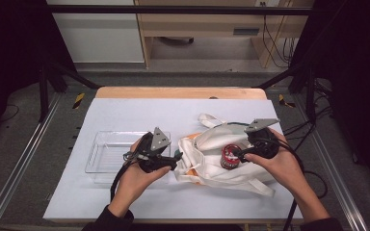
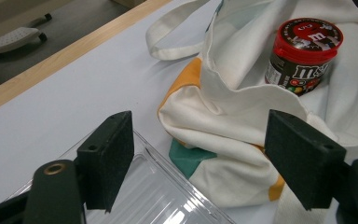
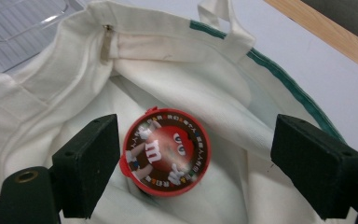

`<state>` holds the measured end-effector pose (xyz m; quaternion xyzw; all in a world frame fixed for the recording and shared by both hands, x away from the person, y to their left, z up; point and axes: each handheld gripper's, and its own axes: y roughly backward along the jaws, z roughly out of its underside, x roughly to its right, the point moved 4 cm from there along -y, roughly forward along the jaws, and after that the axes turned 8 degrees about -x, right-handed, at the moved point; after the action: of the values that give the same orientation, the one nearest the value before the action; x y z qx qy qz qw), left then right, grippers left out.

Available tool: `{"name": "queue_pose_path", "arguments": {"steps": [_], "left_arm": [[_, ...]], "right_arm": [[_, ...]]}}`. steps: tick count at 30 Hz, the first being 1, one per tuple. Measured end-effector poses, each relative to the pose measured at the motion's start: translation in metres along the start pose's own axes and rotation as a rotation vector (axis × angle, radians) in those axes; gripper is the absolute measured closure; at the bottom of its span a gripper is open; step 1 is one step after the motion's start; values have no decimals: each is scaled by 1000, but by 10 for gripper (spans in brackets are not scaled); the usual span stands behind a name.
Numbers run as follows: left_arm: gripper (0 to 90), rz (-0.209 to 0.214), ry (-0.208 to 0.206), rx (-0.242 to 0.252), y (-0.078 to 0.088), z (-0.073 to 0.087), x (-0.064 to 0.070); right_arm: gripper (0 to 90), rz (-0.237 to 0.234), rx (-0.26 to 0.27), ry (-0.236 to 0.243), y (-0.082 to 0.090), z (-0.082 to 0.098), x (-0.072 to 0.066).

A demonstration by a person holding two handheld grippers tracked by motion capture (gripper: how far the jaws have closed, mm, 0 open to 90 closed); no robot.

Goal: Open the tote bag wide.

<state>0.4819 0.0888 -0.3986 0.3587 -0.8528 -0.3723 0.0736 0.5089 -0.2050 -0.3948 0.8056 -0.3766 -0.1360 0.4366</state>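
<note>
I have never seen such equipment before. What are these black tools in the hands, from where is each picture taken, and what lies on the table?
A person sits at a table and holds a hand tool in each hand. Each tool is a gripper with two black fingers that open and close. The high view looks down from above: the left gripper is beside a clear plastic tray, and the right gripper is over a white cloth bag. The other two pictures come from small cameras riding on the grippers, looking along their fingers. An M&M's jar with a red lid stands inside the open bag. Both grippers are open and hold nothing; the jar is seen between the right gripper's fingers, with no clear pressing contact.
</note>
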Motion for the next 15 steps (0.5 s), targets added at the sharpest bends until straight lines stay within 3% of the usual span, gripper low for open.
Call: {"name": "queue_pose_path", "arguments": {"steps": [4, 7, 10, 15], "left_arm": [[226, 2, 20, 3, 5, 6, -1], [222, -12, 12, -13, 8, 11, -2], [221, -25, 23, -28, 7, 18, -4], [219, -38, 19, -41, 8, 23, -8]], "right_arm": [[156, -28, -16, 25, -4, -2, -6], [156, -48, -38, 37, -11, -1, -10], [154, -51, -86, 62, -19, 1, -10], [152, -74, -114, 72, -30, 5, -9]]}}
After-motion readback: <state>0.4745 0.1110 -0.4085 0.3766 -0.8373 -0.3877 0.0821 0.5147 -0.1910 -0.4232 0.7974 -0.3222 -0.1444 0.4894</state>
